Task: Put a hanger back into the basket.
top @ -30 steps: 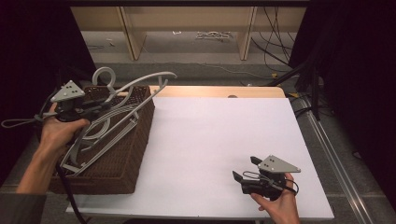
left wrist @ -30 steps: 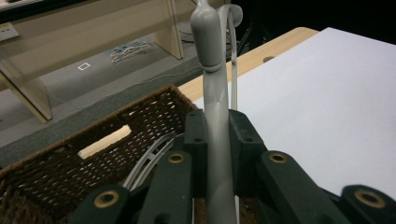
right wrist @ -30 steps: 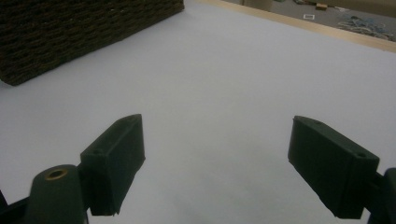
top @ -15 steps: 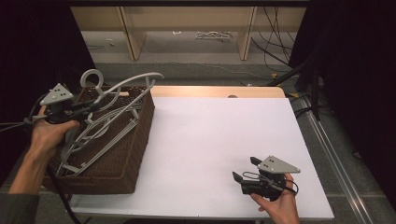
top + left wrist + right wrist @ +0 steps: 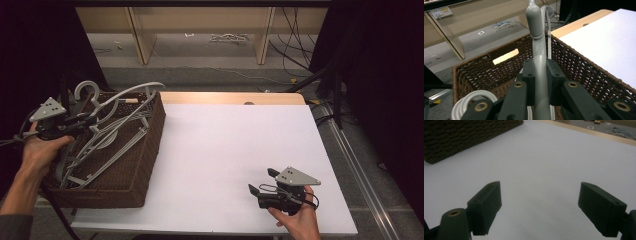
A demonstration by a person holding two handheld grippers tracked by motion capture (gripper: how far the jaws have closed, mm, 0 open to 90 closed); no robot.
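High view: my left gripper (image 5: 89, 120) has drawn leftward, clamped on grey hanger (image 5: 539, 75) | hanger half-lifted over wicker basket (image 5: 150, 150), tangled with others | right gripper (image 5: 261, 183) wide open, empty, idle on table (image 5: 225, 140).

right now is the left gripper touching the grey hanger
Touching. In the left gripper view, the left gripper has both pads pressed against the grey hanger, clamping its shaft above the wicker basket.
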